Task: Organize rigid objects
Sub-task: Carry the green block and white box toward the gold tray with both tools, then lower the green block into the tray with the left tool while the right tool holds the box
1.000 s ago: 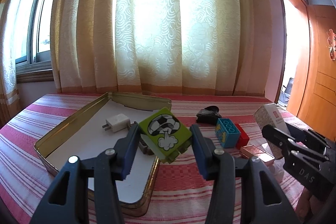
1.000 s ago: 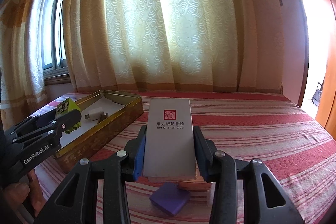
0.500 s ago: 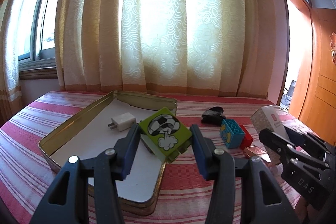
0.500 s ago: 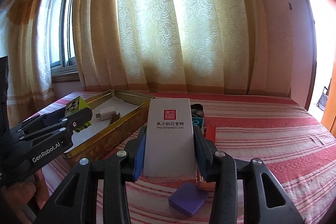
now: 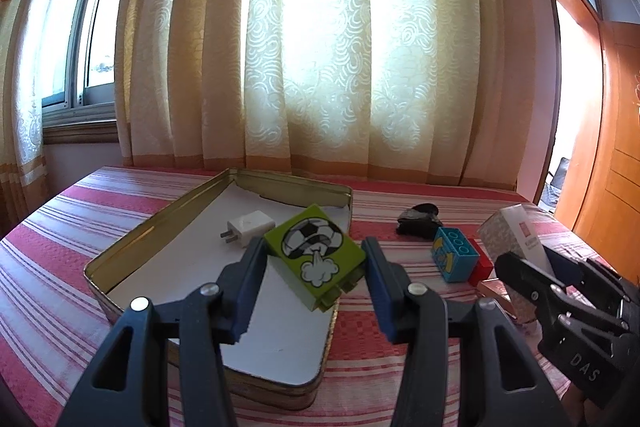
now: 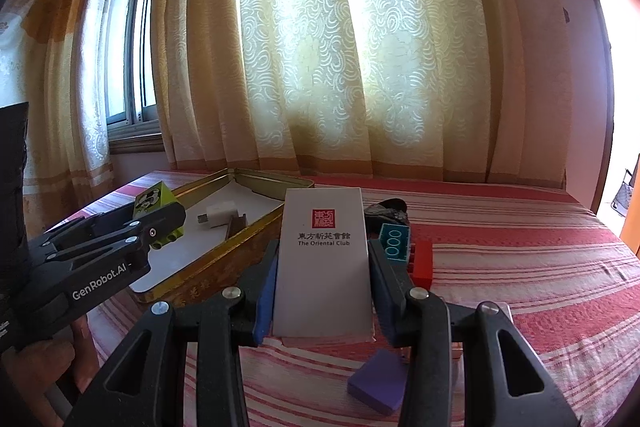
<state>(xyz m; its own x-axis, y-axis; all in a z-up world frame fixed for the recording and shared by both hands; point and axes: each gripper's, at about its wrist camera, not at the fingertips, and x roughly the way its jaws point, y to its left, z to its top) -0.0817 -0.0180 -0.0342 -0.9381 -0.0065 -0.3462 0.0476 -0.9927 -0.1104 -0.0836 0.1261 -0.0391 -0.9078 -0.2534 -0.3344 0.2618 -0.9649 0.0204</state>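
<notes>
My left gripper [image 5: 314,259] is shut on a green toy block with a football picture [image 5: 316,257], held above the near right part of an open gold tin [image 5: 132,241]. The same gripper [image 6: 160,227] and green block [image 6: 154,201] show at the left of the right wrist view. A white charger plug [image 5: 250,227] lies inside the tin. My right gripper [image 6: 322,263] is shut on a white box printed "The Oriental Club" [image 6: 322,259], held upright over the striped tablecloth just right of the tin [image 6: 216,263]. That white box [image 5: 516,239] also appears at the right in the left wrist view.
A blue studded block [image 5: 454,253], a red block [image 5: 482,267] and a black object [image 5: 418,219] sit on the striped cloth right of the tin. A purple flat piece [image 6: 378,385] lies under my right gripper. Curtains hang behind the table; a hand [image 6: 36,363] shows at lower left.
The right gripper with the white box has shifted sideways, bringing the blue and red blocks and black object into view behind it. The left gripper still holds the green block over the tin.
</notes>
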